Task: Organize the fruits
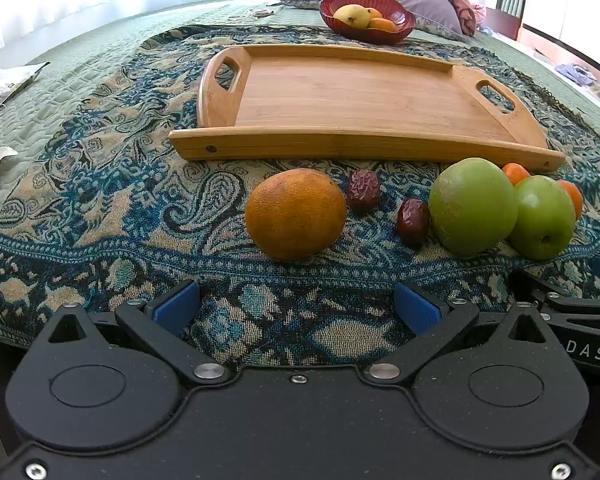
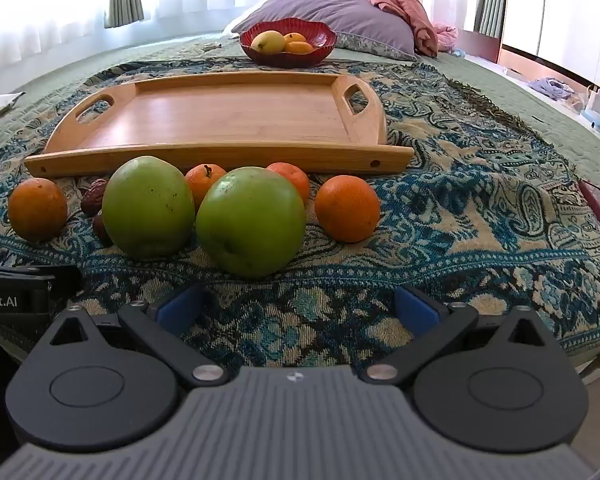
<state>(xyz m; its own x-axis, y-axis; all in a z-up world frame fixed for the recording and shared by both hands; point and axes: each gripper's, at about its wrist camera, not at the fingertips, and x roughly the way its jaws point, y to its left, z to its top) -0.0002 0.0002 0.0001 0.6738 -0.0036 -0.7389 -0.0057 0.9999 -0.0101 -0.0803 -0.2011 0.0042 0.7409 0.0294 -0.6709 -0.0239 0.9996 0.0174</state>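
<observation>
**Materials and finishes: bed and fruit**

- Tray [image 1: 340,92], beyond the left tongs [image 1: 296,308]: pale wood, smooth, satin sheen, visible grain.
- Throw [image 1: 100,200] beneath both tongs: woven cloth, matt, coarse paisley weave.
- Quilt [image 1: 80,60], farther out: stitched cloth, matt, puckered.
- Green apples [image 2: 250,220], just ahead of the right tongs [image 2: 296,308]: smooth, waxy, faintly glossy skin.
- Orange [image 1: 296,214], ahead of the left tongs: dimpled, dull rind.
- Dates [image 1: 413,220], right of the orange: wrinkled, slightly shiny skin.
- Bowl [image 2: 288,38], far beyond the tray: glossy red, ribbed.
- Tongs: matt black plastic arms, blue pads [image 1: 178,306], bright metal screws.
</observation>
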